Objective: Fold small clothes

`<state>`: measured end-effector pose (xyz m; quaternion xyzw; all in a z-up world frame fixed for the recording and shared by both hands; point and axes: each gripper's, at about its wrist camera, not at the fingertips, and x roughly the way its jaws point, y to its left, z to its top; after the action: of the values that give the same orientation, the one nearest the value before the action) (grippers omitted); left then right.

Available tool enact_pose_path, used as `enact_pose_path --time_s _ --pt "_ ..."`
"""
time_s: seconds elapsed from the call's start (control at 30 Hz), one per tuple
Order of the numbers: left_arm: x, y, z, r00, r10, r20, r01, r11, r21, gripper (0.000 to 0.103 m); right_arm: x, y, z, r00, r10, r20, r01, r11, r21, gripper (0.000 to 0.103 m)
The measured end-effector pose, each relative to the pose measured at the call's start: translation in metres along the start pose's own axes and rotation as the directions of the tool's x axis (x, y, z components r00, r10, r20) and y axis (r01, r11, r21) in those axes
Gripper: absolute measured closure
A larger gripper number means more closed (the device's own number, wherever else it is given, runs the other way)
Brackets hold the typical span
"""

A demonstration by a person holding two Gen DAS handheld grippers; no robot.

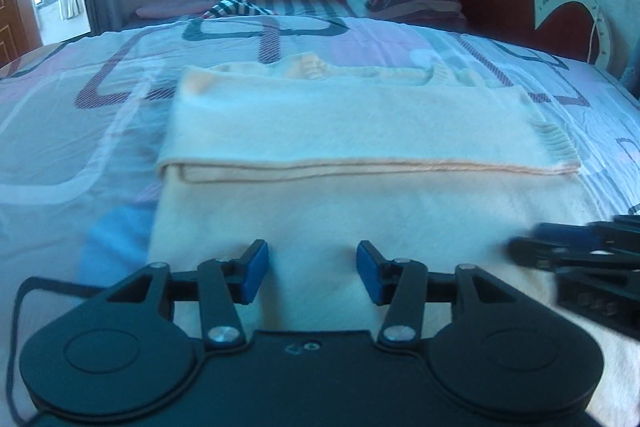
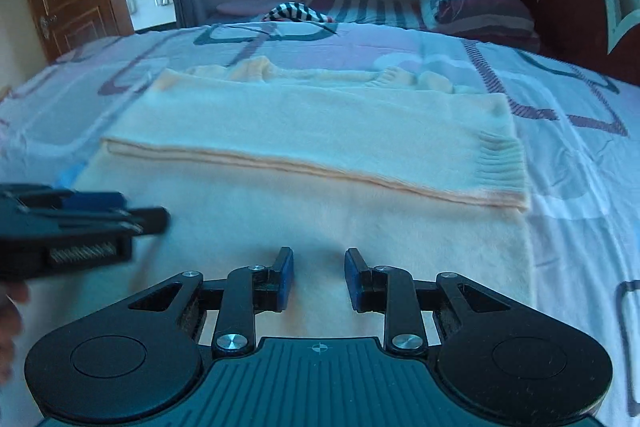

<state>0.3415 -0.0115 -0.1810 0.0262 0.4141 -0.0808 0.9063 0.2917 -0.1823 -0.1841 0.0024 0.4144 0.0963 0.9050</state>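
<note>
Your cream sweater (image 1: 360,131) lies flat on the patterned bedspread (image 1: 80,131), its far part folded toward you so a doubled edge runs across the middle, a ribbed cuff at the right end of that fold. Your left gripper (image 1: 312,273) hangs over the near single layer, blue pads apart, nothing between them. Your right gripper (image 2: 319,277) sits just beside it over the same layer, pads parted by a narrower gap, gripping no cloth; striped pillow (image 2: 476,3) at the headboard.
</note>
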Motion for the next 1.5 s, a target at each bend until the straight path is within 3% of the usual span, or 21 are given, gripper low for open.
enact_pose_path --time_s 0.2,0.33,0.47,0.67,0.8,0.9,1.03,1.13,1.2,1.4,1.5 --pt "-0.016 0.013 -0.015 0.999 0.053 0.004 -0.053 0.999 -0.009 0.049 -0.025 -0.037 -0.029 0.995 -0.102 -0.004 0.102 0.995 0.011 0.075" --pt "-0.034 0.018 -0.023 0.998 0.057 -0.007 -0.057 0.997 -0.052 0.052 -0.044 -0.055 -0.040 0.994 -0.110 -0.010 0.111 0.992 0.058 0.075" --pt "-0.059 0.004 -0.036 1.000 0.027 0.001 -0.027 0.998 -0.051 0.052 -0.072 -0.045 -0.047 0.999 -0.025 0.021 0.024 0.998 0.057 0.075" --pt "-0.079 -0.036 -0.069 0.999 -0.030 -0.028 0.030 0.999 -0.013 0.052 -0.089 0.003 -0.064 0.992 0.128 0.017 -0.128 0.991 -0.033 0.075" --pt "-0.087 -0.041 -0.090 0.999 0.004 -0.038 -0.003 1.000 0.013 0.051 -0.093 0.022 -0.081 0.980 0.198 -0.016 -0.199 0.977 -0.072 0.075" --pt "-0.095 -0.033 -0.101 0.999 0.024 -0.039 -0.023 0.999 0.022 0.048 -0.092 0.024 -0.098 0.984 0.171 -0.042 -0.175 0.977 -0.119 0.075" --pt "-0.106 -0.024 -0.111 0.999 0.034 -0.043 -0.033 0.999 0.023 0.045 -0.103 0.014 -0.115 0.994 0.110 -0.014 -0.111 0.983 -0.148 0.075" --pt "-0.109 -0.020 -0.115 0.999 0.031 -0.043 -0.030 0.999 0.036 0.043 -0.112 0.007 -0.126 0.997 0.071 -0.009 -0.071 0.990 -0.118 0.071" --pt "-0.112 -0.017 -0.118 0.999 0.021 -0.041 -0.019 0.999 0.043 0.042 -0.118 0.005 -0.132 0.999 0.043 -0.004 -0.043 0.995 -0.086 0.062" --pt "-0.131 -0.002 -0.130 0.999 -0.021 -0.038 0.023 0.998 0.053 0.043 -0.142 0.017 -0.145 0.998 -0.053 0.018 0.053 0.998 -0.034 0.061" --pt "-0.149 0.005 -0.140 0.999 -0.042 -0.023 0.043 0.997 0.063 0.043 -0.160 0.030 -0.149 0.998 -0.044 0.049 0.045 0.999 -0.019 0.061"
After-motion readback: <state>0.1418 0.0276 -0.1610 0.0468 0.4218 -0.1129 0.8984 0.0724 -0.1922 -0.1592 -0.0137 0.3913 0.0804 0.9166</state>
